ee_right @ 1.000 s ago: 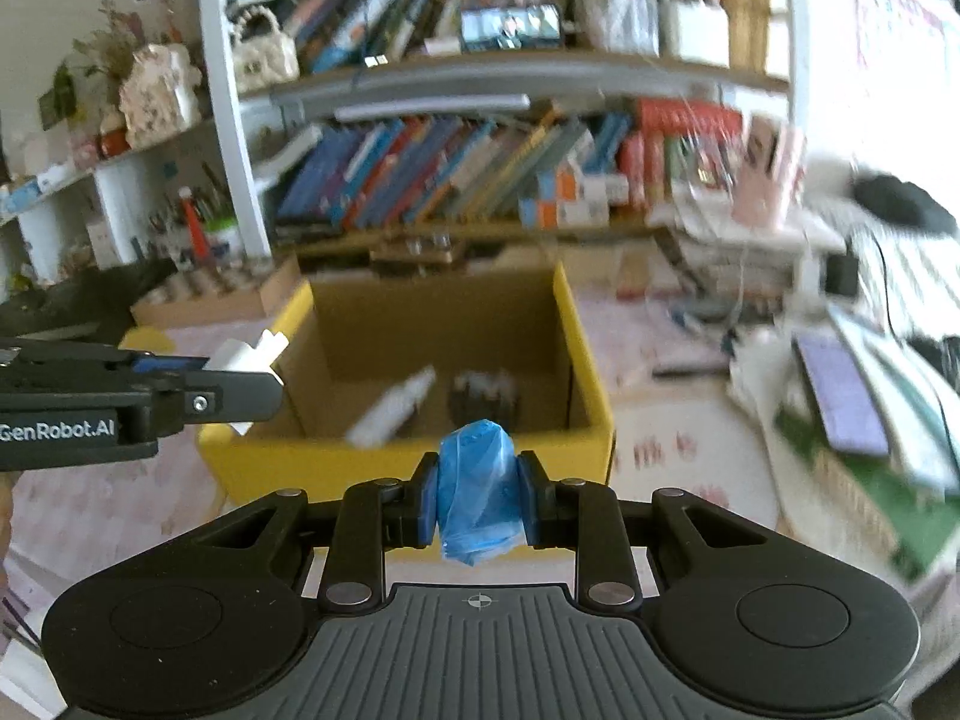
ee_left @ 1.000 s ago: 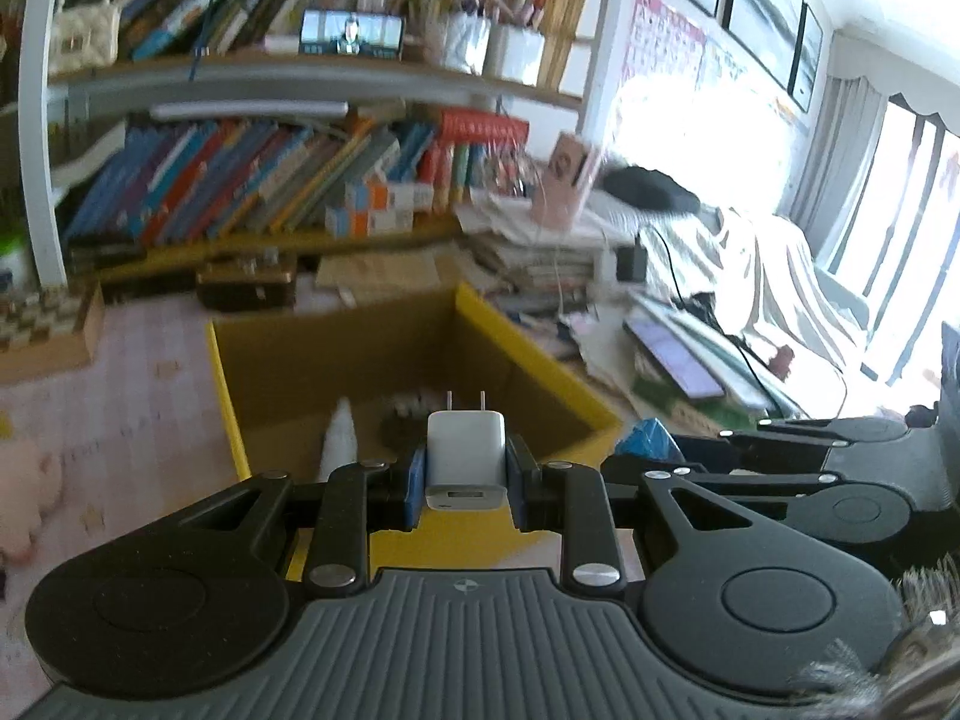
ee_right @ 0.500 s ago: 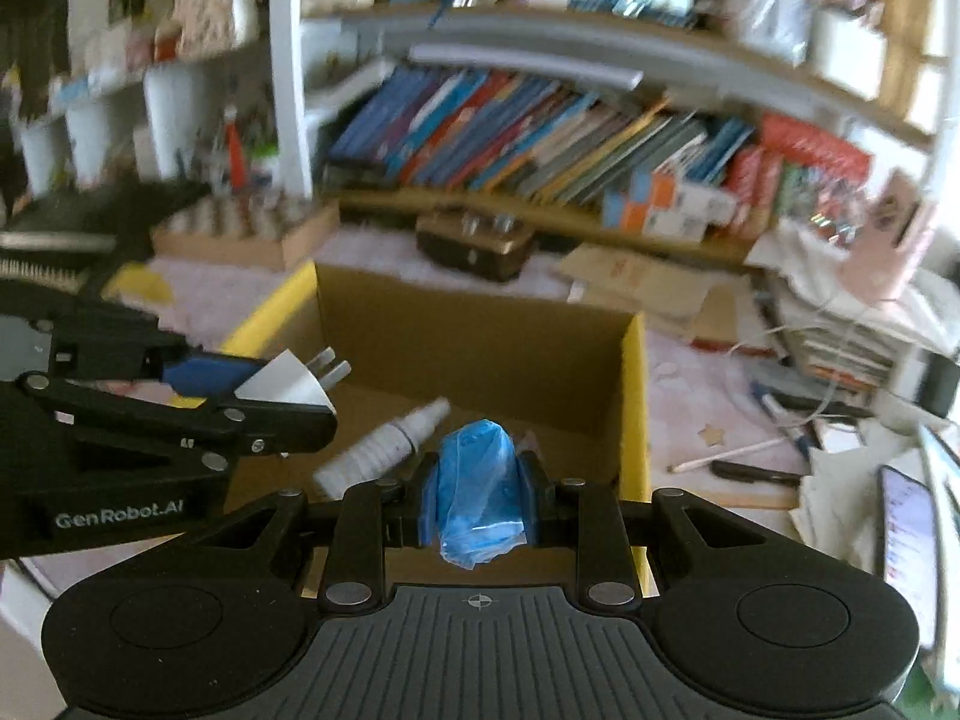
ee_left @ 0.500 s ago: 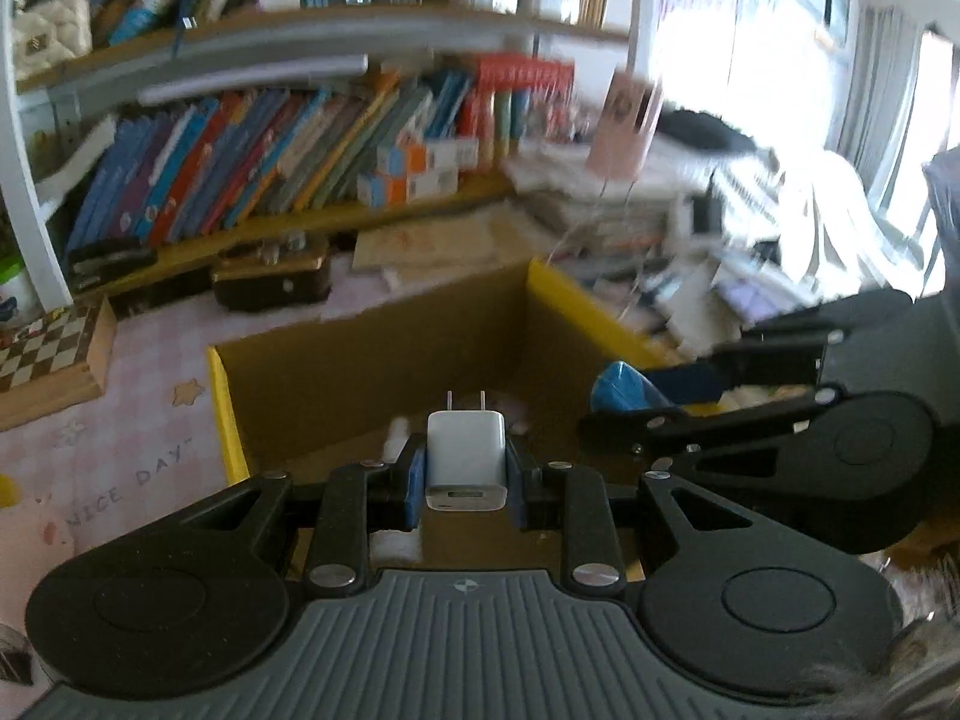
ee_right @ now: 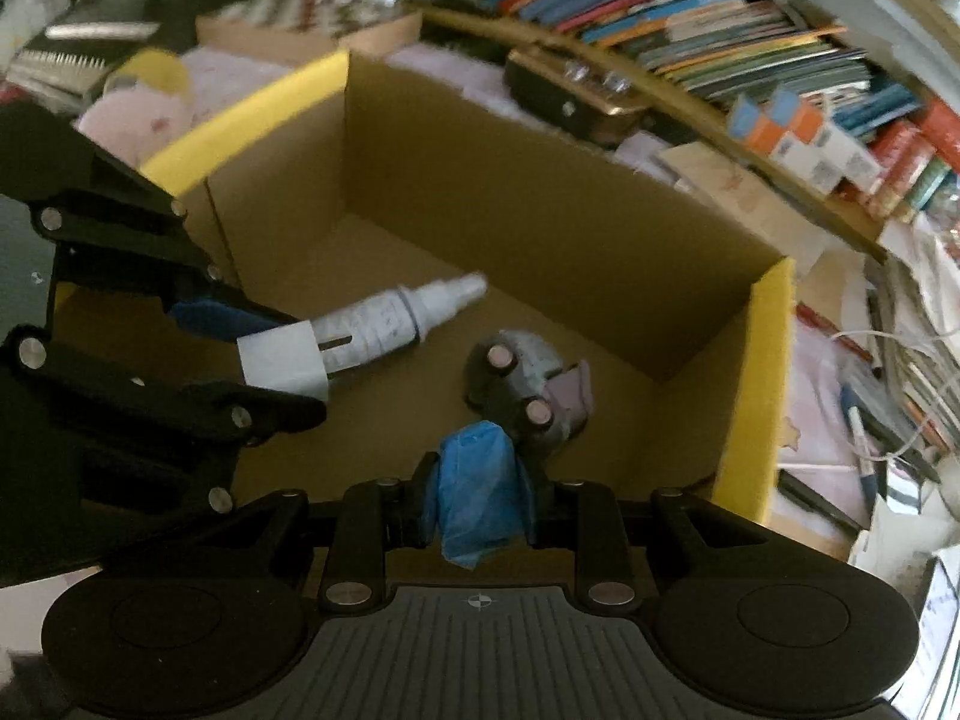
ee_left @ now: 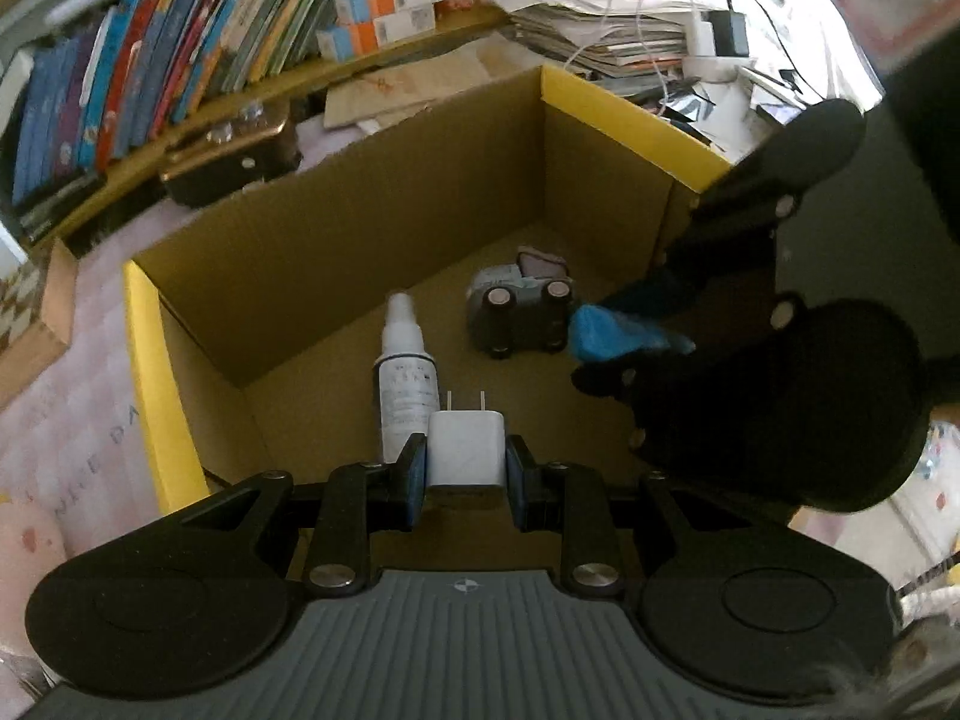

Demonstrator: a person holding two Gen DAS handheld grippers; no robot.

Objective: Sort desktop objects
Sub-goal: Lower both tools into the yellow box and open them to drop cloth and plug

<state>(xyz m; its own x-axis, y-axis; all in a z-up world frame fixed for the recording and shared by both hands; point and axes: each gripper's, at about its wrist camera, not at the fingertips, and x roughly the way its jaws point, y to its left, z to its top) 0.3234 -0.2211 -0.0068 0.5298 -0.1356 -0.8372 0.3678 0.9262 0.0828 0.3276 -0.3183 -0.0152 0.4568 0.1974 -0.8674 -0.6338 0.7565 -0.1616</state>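
An open cardboard box with yellow rims (ee_left: 624, 105) (ee_right: 762, 372) lies below both grippers. My left gripper (ee_left: 465, 459) is shut on a white plug charger (ee_left: 465, 447), held over the box's near side; it also shows in the right wrist view (ee_right: 282, 360). My right gripper (ee_right: 477, 492) is shut on a crumpled blue bag (ee_right: 477, 492), held over the box's right side; the bag also shows in the left wrist view (ee_left: 612, 333). Inside the box lie a white spray bottle (ee_left: 403, 369) (ee_right: 396, 315) and an overturned grey toy car (ee_left: 519, 309) (ee_right: 522, 387).
Bookshelves full of books (ee_left: 180, 42) (ee_right: 690, 18) run behind the box. A dark brown case (ee_left: 234, 156) sits at the shelf foot. Stacked papers and cables (ee_left: 606, 30) lie to the right, pens (ee_right: 858, 426) too. A pink patterned mat (ee_left: 66, 420) covers the desk on the left.
Both grippers have moved forward and tipped downward over the box, so the box floor, bottle and toy car now show. Each still holds its object.
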